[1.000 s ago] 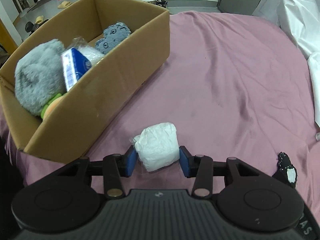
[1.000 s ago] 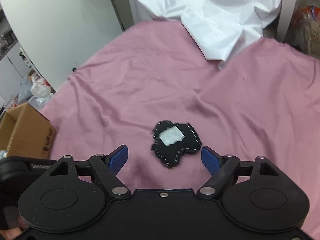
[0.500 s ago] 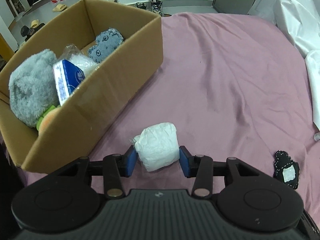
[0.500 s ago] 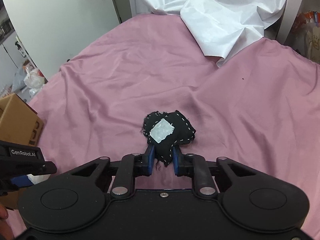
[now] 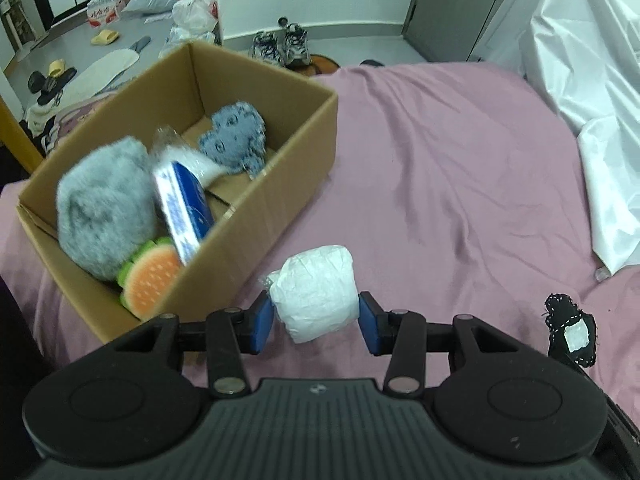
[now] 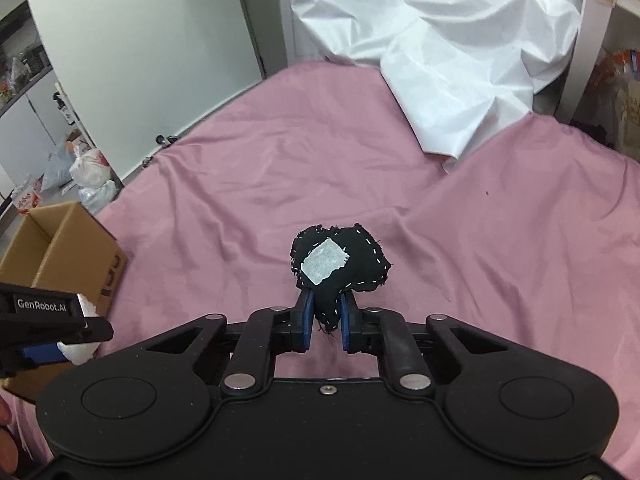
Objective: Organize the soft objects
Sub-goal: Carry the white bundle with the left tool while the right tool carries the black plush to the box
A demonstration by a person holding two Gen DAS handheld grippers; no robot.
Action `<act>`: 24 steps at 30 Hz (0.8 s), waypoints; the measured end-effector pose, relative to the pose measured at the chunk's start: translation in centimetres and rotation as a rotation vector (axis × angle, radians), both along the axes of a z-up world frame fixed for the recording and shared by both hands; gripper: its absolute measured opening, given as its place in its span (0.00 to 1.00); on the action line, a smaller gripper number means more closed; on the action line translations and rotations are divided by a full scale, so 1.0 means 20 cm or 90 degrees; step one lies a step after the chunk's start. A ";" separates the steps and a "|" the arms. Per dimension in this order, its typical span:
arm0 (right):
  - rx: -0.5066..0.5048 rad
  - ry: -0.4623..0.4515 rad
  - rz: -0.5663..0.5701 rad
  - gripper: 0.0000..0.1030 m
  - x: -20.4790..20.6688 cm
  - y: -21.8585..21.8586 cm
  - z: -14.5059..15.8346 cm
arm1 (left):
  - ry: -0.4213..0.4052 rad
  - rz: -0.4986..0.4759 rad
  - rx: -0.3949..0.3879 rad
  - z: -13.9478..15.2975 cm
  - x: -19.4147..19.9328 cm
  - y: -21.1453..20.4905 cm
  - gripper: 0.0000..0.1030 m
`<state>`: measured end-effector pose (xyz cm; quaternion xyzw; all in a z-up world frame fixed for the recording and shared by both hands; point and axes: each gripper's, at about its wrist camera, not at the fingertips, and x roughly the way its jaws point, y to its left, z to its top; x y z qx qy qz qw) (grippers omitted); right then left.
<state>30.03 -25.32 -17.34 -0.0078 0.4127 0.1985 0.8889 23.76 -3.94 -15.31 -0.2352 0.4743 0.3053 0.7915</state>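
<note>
your left gripper [image 5: 316, 322] pinches the white bundle [image 5: 316, 292] beside the cardboard box [image 5: 256, 216]; your right gripper [image 6: 325, 322] pinches the black pouch [image 6: 340, 264].

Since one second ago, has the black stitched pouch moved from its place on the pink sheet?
Yes. The black pouch has risen off the pink sheet, now clamped in the right gripper; before, it lay flat between the open fingers.

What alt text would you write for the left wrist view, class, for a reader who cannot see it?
The left gripper holds a white wrapped bundle beside an open cardboard box on a pink sheet. The box holds a grey plush, a blue packet and other soft items.
</note>
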 end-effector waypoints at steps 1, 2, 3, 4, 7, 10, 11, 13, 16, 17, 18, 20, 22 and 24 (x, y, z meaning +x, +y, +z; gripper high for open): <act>0.000 -0.005 0.003 0.13 -0.01 0.00 0.02 | -0.006 -0.003 0.001 0.02 -0.01 0.01 0.43; 0.000 -0.010 0.006 0.13 -0.02 0.01 0.03 | -0.010 -0.007 0.001 0.04 -0.02 0.02 0.43; 0.001 -0.016 0.009 0.13 -0.03 0.01 0.05 | -0.015 -0.011 0.001 0.06 -0.02 0.02 0.43; 0.003 -0.022 0.012 0.13 -0.04 0.02 0.07 | -0.020 -0.015 0.002 0.08 -0.03 0.03 0.43; 0.007 -0.034 0.019 0.13 -0.06 0.03 0.10 | -0.039 -0.026 0.006 0.14 -0.06 0.04 0.43; 0.005 -0.052 0.030 0.13 -0.09 0.05 0.14 | -0.050 -0.022 0.011 0.18 -0.07 0.05 0.43; 0.007 -0.054 0.033 0.13 -0.10 0.06 0.15 | -0.056 -0.025 0.013 0.19 -0.08 0.06 0.43; 0.010 -0.061 0.040 0.13 -0.13 0.08 0.17 | -0.063 -0.030 0.019 0.21 -0.09 0.07 0.43; 0.014 -0.073 0.050 0.13 -0.16 0.10 0.21 | -0.069 -0.035 0.022 0.25 -0.11 0.09 0.43; 0.018 -0.076 0.053 0.13 -0.17 0.11 0.22 | -0.070 -0.036 0.020 0.25 -0.12 0.10 0.43; 0.023 -0.080 0.056 0.13 -0.17 0.11 0.24 | -0.072 -0.038 0.017 0.26 -0.13 0.10 0.43; 0.030 -0.087 0.064 0.13 -0.19 0.13 0.26 | -0.074 -0.043 0.015 0.27 -0.14 0.12 0.43; 0.036 -0.092 0.069 0.13 -0.21 0.15 0.28 | -0.077 -0.048 0.018 0.28 -0.15 0.13 0.43; 0.040 -0.096 0.075 0.13 -0.22 0.16 0.29 | -0.081 -0.055 0.019 0.30 -0.17 0.15 0.43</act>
